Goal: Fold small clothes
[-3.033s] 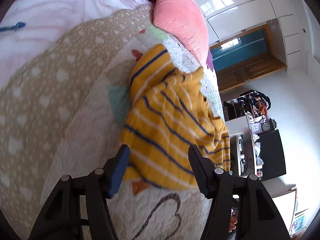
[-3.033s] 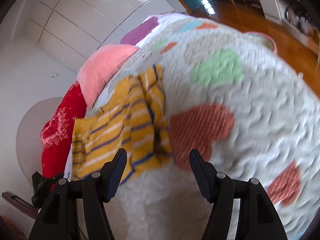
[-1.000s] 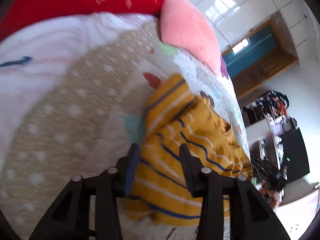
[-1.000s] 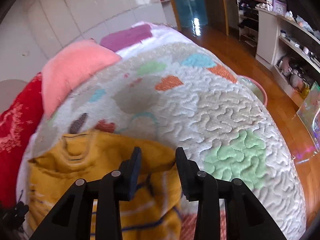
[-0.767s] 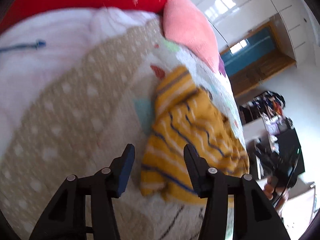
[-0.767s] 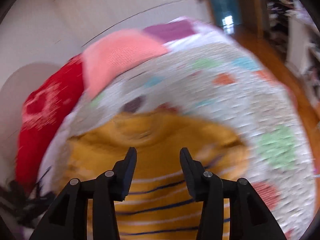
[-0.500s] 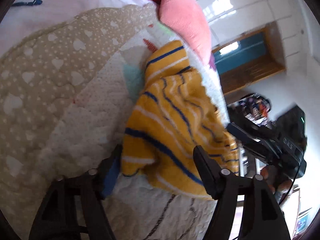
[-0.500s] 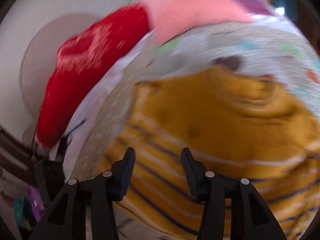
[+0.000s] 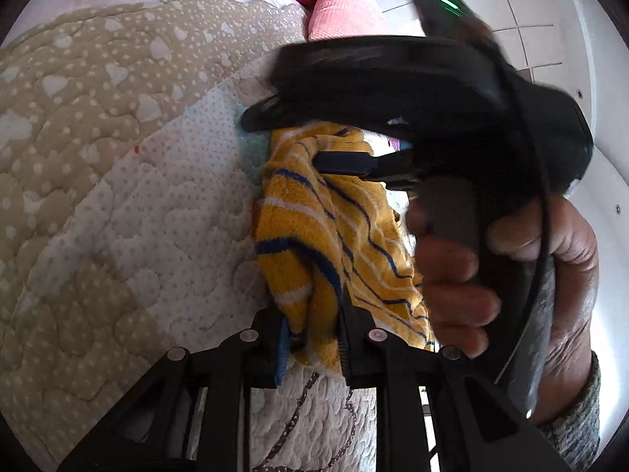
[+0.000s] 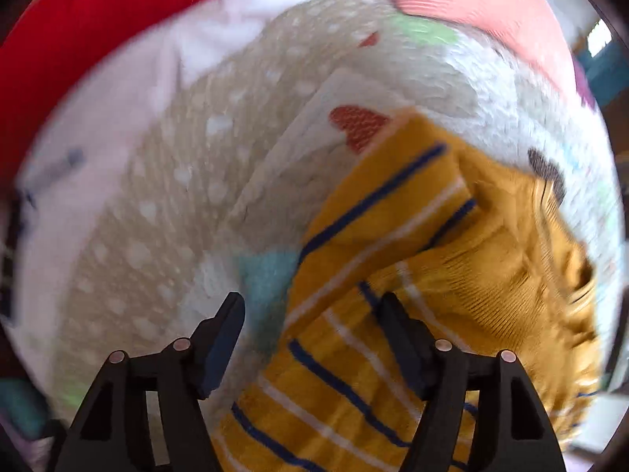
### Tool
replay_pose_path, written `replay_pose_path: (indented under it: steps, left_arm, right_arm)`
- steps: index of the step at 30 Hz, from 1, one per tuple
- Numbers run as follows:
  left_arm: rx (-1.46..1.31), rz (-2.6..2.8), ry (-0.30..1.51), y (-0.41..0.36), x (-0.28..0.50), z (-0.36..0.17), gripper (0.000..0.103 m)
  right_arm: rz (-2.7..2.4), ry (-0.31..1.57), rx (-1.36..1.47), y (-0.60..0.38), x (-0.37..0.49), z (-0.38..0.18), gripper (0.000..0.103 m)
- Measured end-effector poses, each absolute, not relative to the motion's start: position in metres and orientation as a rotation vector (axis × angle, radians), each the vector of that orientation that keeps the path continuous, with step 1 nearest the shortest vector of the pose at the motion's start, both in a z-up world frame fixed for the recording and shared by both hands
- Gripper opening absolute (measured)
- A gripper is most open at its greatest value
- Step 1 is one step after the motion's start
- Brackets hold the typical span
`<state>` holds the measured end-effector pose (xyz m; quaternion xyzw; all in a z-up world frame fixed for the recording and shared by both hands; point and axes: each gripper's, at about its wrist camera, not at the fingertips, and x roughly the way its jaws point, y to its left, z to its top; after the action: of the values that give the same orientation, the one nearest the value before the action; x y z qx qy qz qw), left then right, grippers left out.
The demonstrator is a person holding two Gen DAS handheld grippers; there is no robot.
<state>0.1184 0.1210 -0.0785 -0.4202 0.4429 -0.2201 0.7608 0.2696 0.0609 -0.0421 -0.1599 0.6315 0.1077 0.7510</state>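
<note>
A small yellow striped sweater [image 9: 314, 236] is seen bunched on a quilted bedspread [image 9: 157, 216], its near hem pinched between the narrowed jaws of the left tongs [image 9: 310, 338]. From that grip the garment runs straight ahead and slightly right, its long axis pointing away toward a pink pillow [image 9: 342, 11]. The right tongs [image 10: 310, 326] are held spread wide over the far end of the same sweater [image 10: 393, 275], with one finger over the striped knit and the other over bare bedspread [image 10: 196, 157] to its left; nothing is gripped there. In the left view the right tongs [image 9: 346, 161] and the hand [image 9: 511, 283] holding them are seen just beyond and right of the fabric. The left tongs are judged the nearer to the cloth, already holding it; the far edge has yet to be taken.
</note>
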Motion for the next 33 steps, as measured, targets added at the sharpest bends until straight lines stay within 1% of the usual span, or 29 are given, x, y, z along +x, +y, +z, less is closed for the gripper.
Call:
replay_pose_path:
  steps: [1, 2, 3, 4, 5, 6, 8, 12, 13, 14, 16, 19, 22, 26, 33]
  left_arm:
    - [-0.918, -0.476, 0.963, 0.121, 0.117, -0.079, 0.019]
    - [-0.922, -0.473, 0.963, 0.122, 0.115, -0.079, 0.019]
    - [-0.923, -0.47, 0.963, 0.122, 0.113, -0.079, 0.019]
    - [-0.92, -0.464, 0.962, 0.123, 0.111, -0.077, 0.019]
    - [-0.917, -0.46, 0.961, 0.125, 0.105, -0.076, 0.019]
    - [-0.911, -0.458, 0.961, 0.125, 0.101, -0.073, 0.019]
    - [-0.9, -0.468, 0.957, 0.124, 0.094, -0.063, 0.019]
    - [-0.83, -0.512, 0.902, 0.123, 0.072, -0.025, 0.02]
    - [-0.816, -0.518, 0.885, 0.122, 0.068, -0.016, 0.023]
    - [-0.799, -0.518, 0.871, 0.122, 0.064, -0.008, 0.029]
    - [-0.772, -0.519, 0.865, 0.12, 0.062, 0.003, 0.035]
    - [-0.74, -0.514, 0.9, 0.106, 0.065, 0.006, 0.035]
    - [-0.719, -0.524, 0.962, 0.08, 0.07, -0.002, 0.035]
    - [-0.65, -0.563, 1.04, 0.036, 0.063, -0.012, 0.035]
    - [-0.497, -0.58, 1.122, -0.024, 0.07, -0.021, 0.035]
  right_arm:
    - [0.224, 1.365, -0.417, 0.067, 0.265, -0.046, 0.074]
    - [0.219, 1.343, -0.456, 0.07, 0.259, -0.047, 0.068]
    - [0.206, 1.324, -0.48, 0.07, 0.256, -0.046, 0.045]
    - [0.175, 1.293, -0.511, 0.066, 0.253, -0.042, 0.031]
    - [0.193, 1.277, -0.492, 0.062, 0.249, -0.037, 0.019]
    - [0.214, 1.258, -0.462, 0.054, 0.245, -0.03, 0.013]
    - [0.243, 1.21, -0.389, 0.034, 0.238, -0.013, 0.012]
    - [0.268, 1.122, -0.213, -0.013, 0.229, 0.021, 0.011]
    - [0.27, 1.095, -0.16, -0.035, 0.224, 0.031, 0.011]
    - [0.268, 1.071, -0.123, -0.048, 0.224, 0.038, 0.011]
    - [0.254, 1.028, -0.054, -0.08, 0.22, 0.047, 0.011]
    - [0.223, 0.965, 0.077, -0.153, 0.203, 0.06, 0.011]
    - [0.205, 0.932, 0.164, -0.213, 0.193, 0.057, 0.01]
    - [0.14, 0.932, 0.293, -0.288, 0.168, 0.032, 0.01]
    - [0.074, 0.928, 0.457, -0.355, 0.143, -0.01, 0.011]
